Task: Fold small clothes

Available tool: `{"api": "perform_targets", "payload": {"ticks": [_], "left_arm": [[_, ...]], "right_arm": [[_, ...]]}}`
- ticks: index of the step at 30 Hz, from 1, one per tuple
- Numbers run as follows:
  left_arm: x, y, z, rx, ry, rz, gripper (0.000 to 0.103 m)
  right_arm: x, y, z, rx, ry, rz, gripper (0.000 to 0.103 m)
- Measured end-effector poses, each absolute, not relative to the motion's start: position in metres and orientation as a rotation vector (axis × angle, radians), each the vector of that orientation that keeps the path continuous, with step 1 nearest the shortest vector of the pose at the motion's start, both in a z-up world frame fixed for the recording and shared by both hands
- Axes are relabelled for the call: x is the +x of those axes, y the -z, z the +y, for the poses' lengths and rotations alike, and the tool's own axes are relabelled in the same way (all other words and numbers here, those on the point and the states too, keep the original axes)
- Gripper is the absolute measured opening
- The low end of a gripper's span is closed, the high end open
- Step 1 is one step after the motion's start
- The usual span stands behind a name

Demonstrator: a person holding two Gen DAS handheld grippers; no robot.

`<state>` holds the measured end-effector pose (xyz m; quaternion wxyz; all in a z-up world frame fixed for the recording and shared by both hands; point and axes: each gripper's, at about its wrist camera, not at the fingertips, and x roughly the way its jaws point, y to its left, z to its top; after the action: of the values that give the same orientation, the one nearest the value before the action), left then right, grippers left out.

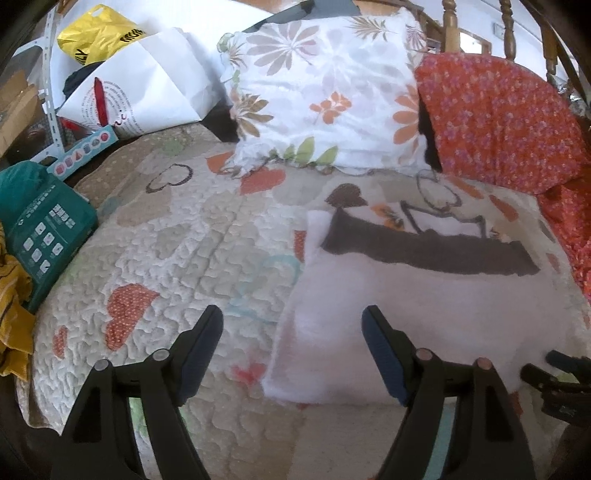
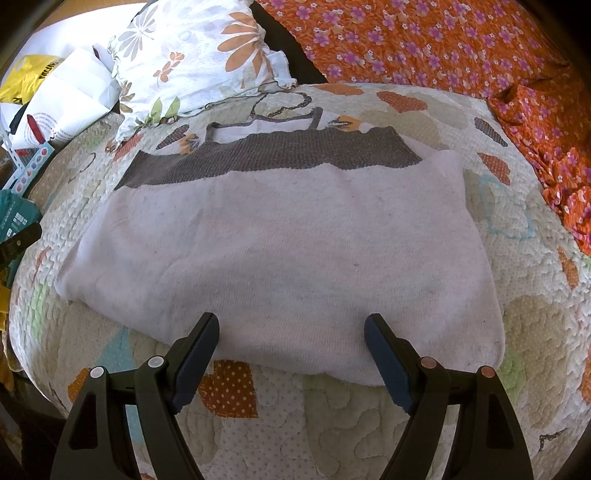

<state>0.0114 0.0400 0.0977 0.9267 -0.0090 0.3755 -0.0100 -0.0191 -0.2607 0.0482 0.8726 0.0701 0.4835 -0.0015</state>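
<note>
A small white garment [image 2: 288,251] with a dark grey-brown band [image 2: 273,155] and thin straps lies flat on the quilted bed cover [image 2: 517,332], folded over itself. It also shows in the left wrist view [image 1: 424,314], right of centre. My left gripper [image 1: 293,354] is open and empty, hovering over the garment's left near edge. My right gripper [image 2: 291,354] is open and empty, just above the garment's near edge. The right gripper's tip shows at the lower right of the left wrist view [image 1: 554,380].
A floral pillow [image 1: 325,88] and an orange flowered cloth [image 1: 506,122] lie at the bed's head. A white paper bag [image 1: 147,85], a yellow plastic bag [image 1: 99,35], a teal package [image 1: 40,225] and a yellow cloth [image 1: 11,314] crowd the left side.
</note>
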Motion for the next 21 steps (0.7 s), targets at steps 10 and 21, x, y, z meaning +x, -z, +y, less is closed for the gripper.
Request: {"api": "perform_targets", "payload": {"ticks": [10,21], "left_arm": [[0.009,-0.091,0.027,-0.019,0.077,0.806,0.079],[0.005,-0.084,0.012,-0.036,0.139,0.873,0.079]], "right_arm": [[-0.019,-0.048,-0.259,0.147,0.005,1.01,0.085],[-0.019,-0.048,-0.258,0.148,0.008,1.01,0.086]]}}
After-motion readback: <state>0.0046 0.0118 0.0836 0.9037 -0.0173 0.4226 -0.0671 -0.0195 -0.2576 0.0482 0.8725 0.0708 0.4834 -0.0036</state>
